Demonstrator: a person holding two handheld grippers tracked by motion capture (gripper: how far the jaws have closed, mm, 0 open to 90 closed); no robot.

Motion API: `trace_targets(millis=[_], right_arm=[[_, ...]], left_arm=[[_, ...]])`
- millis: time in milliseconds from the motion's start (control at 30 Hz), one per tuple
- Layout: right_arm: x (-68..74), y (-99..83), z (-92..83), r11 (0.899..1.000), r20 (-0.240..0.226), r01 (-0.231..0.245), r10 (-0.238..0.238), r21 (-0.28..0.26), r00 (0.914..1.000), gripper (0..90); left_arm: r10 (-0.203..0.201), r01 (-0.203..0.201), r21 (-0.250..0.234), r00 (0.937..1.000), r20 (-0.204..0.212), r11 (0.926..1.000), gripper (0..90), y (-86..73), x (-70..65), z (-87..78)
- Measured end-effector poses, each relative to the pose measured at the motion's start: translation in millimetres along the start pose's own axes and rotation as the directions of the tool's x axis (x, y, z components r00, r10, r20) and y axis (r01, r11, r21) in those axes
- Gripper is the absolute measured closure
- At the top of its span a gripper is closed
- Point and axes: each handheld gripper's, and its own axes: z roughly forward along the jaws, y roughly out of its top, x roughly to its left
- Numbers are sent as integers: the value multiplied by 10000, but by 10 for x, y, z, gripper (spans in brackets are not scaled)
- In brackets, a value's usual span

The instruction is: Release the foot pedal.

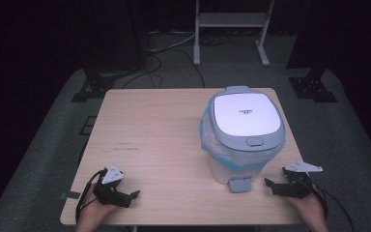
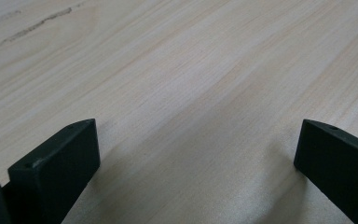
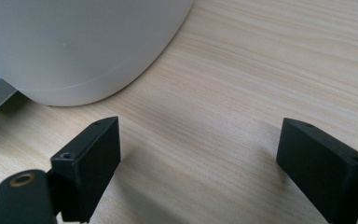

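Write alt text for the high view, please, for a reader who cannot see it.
A white pedal bin with a closed grey lid stands on a wooden table, right of centre. Two hand-held grippers rest near the front edge: left gripper, right gripper.

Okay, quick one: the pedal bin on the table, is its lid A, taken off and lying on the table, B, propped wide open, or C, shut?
C: in the high view the white lid lies flat and closed on the bin, with blue liner showing under the rim.

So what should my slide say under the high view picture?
White bin, lid shut, on a wooden table, between two open grippers.
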Motion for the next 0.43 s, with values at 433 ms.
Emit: trace_targets(millis=[433], right_arm=[[11,4,8,9999,105,59,-60,82,9999,124]], left_arm=[[-3,3,-16,10000,-11,10000,0,-1,-1,1]])
